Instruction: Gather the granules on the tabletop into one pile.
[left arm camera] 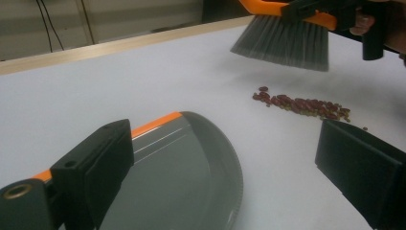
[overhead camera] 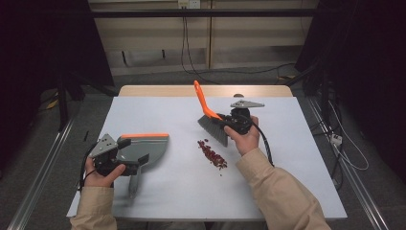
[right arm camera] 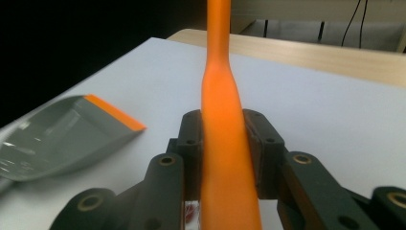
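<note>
A grey dustpan (overhead camera: 151, 146) with an orange lip lies on the white sheet at the left, its handle pointing toward the person. My left gripper (overhead camera: 133, 151) hovers over it, jaws spread wide. In the left gripper view one jaw sits above the dustpan (left arm camera: 191, 177) and the other stands off to the side. My right gripper (overhead camera: 229, 120) is shut on the orange handle of a brush (overhead camera: 213, 127), whose grey bristles hang just above the table. A small line of red beans (overhead camera: 213, 154) lies right below the bristles. In the right gripper view the handle (right arm camera: 220, 96) runs up between the jaws.
The white sheet (overhead camera: 182, 191) covers a wooden table whose bare edge (overhead camera: 206, 90) shows at the back. Cables run along the floor behind and to the right of the table.
</note>
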Available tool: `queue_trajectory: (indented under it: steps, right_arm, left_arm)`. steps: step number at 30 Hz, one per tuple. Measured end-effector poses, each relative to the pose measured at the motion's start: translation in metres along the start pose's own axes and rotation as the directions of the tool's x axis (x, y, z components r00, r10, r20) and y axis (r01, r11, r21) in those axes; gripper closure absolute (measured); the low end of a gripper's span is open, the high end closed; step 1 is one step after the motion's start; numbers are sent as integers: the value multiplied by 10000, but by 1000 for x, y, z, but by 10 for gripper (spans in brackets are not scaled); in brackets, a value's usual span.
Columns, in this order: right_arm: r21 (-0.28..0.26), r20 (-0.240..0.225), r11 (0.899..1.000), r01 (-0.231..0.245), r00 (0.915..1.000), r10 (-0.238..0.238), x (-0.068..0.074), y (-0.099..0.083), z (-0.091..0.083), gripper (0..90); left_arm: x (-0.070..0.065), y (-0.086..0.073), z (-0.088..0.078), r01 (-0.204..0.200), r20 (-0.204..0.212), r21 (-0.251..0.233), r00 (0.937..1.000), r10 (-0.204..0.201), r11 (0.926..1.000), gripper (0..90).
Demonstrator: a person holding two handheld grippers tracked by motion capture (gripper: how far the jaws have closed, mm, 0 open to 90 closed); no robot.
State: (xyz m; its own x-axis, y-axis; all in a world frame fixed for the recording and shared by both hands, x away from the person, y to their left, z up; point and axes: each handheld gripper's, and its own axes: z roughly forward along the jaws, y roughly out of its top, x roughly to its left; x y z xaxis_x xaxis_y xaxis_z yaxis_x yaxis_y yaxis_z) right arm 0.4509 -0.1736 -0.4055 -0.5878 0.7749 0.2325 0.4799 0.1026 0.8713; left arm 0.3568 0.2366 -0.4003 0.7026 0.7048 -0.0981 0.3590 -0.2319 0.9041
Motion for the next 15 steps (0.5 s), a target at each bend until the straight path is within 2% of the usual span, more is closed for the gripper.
queue_trajectory:
  steps: [3,4,5,7,8,11,13,15]
  right_arm:
    - [129,-201,9952,972,9951,-969,-12,-1,8,713]
    - [117,-331,9933,1153,9928,-1149,-15,-1,11,713]
    - [39,-528,9899,1414,9886,-1410,-17,-2,14,713]
    - [-87,-594,9812,1928,9794,-1930,-19,-3,19,713]
    - [-165,-762,9755,2195,9725,-2201,-20,-4,23,713]
    - [-80,-1044,9621,2726,9566,-2719,-21,-9,33,712]
    - [185,-1219,9553,2951,9490,-2908,-19,-15,38,712]
    - [124,-1287,9513,3081,9439,-3040,-16,-15,38,712]
  left_arm:
    - [0,0,1,-61,21,84,10000,60,9999,59]
    - [0,0,2,-18,27,87,10000,18,10000,59]
    - [0,-1,2,-24,28,87,10000,24,10000,59]
    - [0,-1,3,-86,25,156,10000,86,9998,59]
    - [0,-1,3,-40,32,165,10000,39,9999,59]
    - [0,-1,4,-39,23,183,10000,38,9998,59]
    - [0,-1,3,-34,4,185,10000,33,9998,59]
    - [0,-2,3,-18,-11,173,10000,18,9998,59]
